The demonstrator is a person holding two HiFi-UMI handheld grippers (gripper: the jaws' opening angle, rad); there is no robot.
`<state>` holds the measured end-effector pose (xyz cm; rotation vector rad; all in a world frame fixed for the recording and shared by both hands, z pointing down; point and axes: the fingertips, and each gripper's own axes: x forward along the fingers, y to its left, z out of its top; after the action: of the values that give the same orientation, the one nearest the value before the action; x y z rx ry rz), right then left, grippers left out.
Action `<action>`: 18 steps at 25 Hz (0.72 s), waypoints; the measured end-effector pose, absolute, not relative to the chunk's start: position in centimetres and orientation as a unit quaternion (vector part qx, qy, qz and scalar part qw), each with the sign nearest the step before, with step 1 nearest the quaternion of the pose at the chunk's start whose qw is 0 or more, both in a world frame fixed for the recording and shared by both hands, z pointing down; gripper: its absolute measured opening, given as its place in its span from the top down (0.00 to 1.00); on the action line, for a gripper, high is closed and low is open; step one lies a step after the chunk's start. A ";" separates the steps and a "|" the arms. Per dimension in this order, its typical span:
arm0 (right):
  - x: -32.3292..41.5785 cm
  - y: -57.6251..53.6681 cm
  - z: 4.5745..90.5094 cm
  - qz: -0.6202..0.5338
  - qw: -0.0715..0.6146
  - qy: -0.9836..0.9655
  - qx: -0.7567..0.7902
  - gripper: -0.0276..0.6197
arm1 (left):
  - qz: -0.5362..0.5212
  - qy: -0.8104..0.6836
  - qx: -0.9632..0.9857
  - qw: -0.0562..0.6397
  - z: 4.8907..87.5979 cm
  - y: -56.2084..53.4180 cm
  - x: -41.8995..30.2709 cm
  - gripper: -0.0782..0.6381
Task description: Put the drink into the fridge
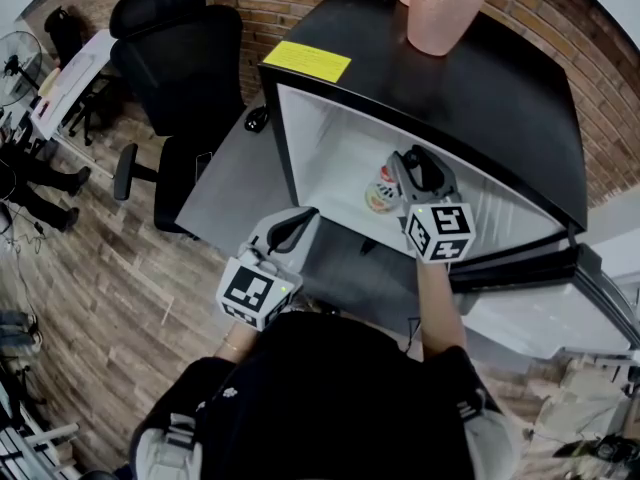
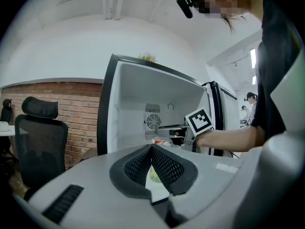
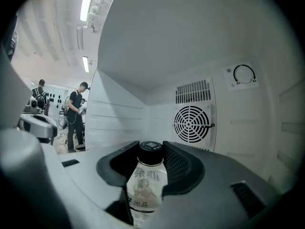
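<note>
The drink is a pale bottle (image 3: 144, 185) with a black cap and printed label. My right gripper (image 3: 151, 151) is shut on it just below the cap. In the head view the right gripper (image 1: 405, 171) reaches into the open black fridge (image 1: 480, 93), and the bottle (image 1: 382, 190) lies between its fingers over the white interior. The fridge's back wall and round fan grille (image 3: 191, 123) stand close ahead. Outside the fridge's front, my left gripper (image 1: 300, 220) is lower and to the left. Its jaws meet at the tip with nothing held (image 2: 151, 149).
Two pink cups (image 1: 443, 8) stand on the fridge top near a yellow sticker (image 1: 307, 60). The fridge door (image 1: 560, 303) hangs open at the right. A black office chair (image 1: 180, 58) stands left by the brick wall. People (image 3: 75, 113) stand far off.
</note>
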<state>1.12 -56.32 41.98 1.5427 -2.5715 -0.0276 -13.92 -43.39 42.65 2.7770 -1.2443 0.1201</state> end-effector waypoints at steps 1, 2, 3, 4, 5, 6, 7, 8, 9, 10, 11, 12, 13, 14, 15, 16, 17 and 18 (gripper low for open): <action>1.1 -56.4 42.0 -0.009 0.072 -0.856 0.512 0.73 | 0.039 -0.408 0.911 0.048 42.6 -43.4 -13.9 0.90; 1.0 -56.6 41.9 -0.009 0.072 -0.856 0.512 0.73 | 0.039 -0.409 0.910 0.048 42.6 -43.5 -14.0 0.90; 0.9 -56.7 41.9 -0.010 0.073 -0.856 0.511 0.73 | 0.038 -0.410 0.910 0.048 42.6 -43.5 -14.1 0.90; 0.8 -56.7 41.9 -0.010 0.074 -0.856 0.511 0.73 | 0.038 -0.410 0.910 0.049 42.6 -43.6 -14.2 0.90; 0.8 -56.8 41.9 -0.010 0.074 -0.856 0.512 0.73 | 0.038 -0.410 0.910 0.049 42.6 -43.6 -14.3 0.90; 0.8 -56.9 41.9 -0.010 0.075 -0.856 0.512 0.73 | 0.039 -0.410 0.910 0.049 42.6 -43.6 -14.3 0.90; 0.8 -56.9 41.9 -0.010 0.074 -0.856 0.511 0.73 | 0.038 -0.410 0.910 0.049 42.6 -43.6 -14.3 0.90; 0.8 -57.0 41.9 -0.011 0.074 -0.856 0.511 0.73 | 0.038 -0.411 0.910 0.050 42.6 -43.6 -14.4 0.90; 0.7 -57.0 41.9 -0.013 0.073 -0.857 0.510 0.73 | 0.038 -0.411 0.909 0.051 42.7 -43.6 -14.4 0.89; 0.6 -57.0 41.9 -0.015 0.073 -0.858 0.509 0.73 | 0.039 -0.411 0.909 0.051 42.7 -43.7 -14.4 0.90; 0.6 -57.0 41.9 -0.018 0.073 -0.858 0.508 0.73 | 0.039 -0.411 0.909 0.051 42.8 -43.7 -14.4 0.90; 0.4 -56.9 42.0 -0.021 0.075 -0.858 0.507 0.73 | 0.039 -0.411 0.909 0.051 42.8 -43.7 -14.4 0.90; 0.3 -56.8 42.0 -0.024 0.077 -0.859 0.505 0.73 | 0.039 -0.410 0.910 0.052 42.8 -43.7 -14.4 0.90; 0.1 -56.8 42.0 -0.029 0.079 -0.860 0.503 0.73 | 0.038 -0.410 0.910 0.052 42.8 -43.7 -14.3 0.90; -0.2 -56.7 41.9 -0.033 0.081 -0.861 0.501 0.73 | 0.038 -0.409 0.910 0.052 42.8 -43.7 -14.3 0.90; -0.4 -56.7 41.8 -0.036 0.083 -0.862 0.499 0.73 | 0.038 -0.409 0.910 0.052 42.8 -43.8 -14.3 0.90; -0.5 -56.6 41.8 -0.039 0.085 -0.862 0.498 0.73 | 0.038 -0.408 0.911 0.052 42.8 -43.8 -14.3 0.90; -0.6 -56.6 41.9 -0.040 0.086 -0.862 0.498 0.72 | 0.038 -0.408 0.911 0.052 42.8 -43.8 -14.3 0.90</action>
<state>-0.58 -56.62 41.87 1.4852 -2.5685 -0.1197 -14.28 -43.76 42.80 2.7700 -1.2416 0.1149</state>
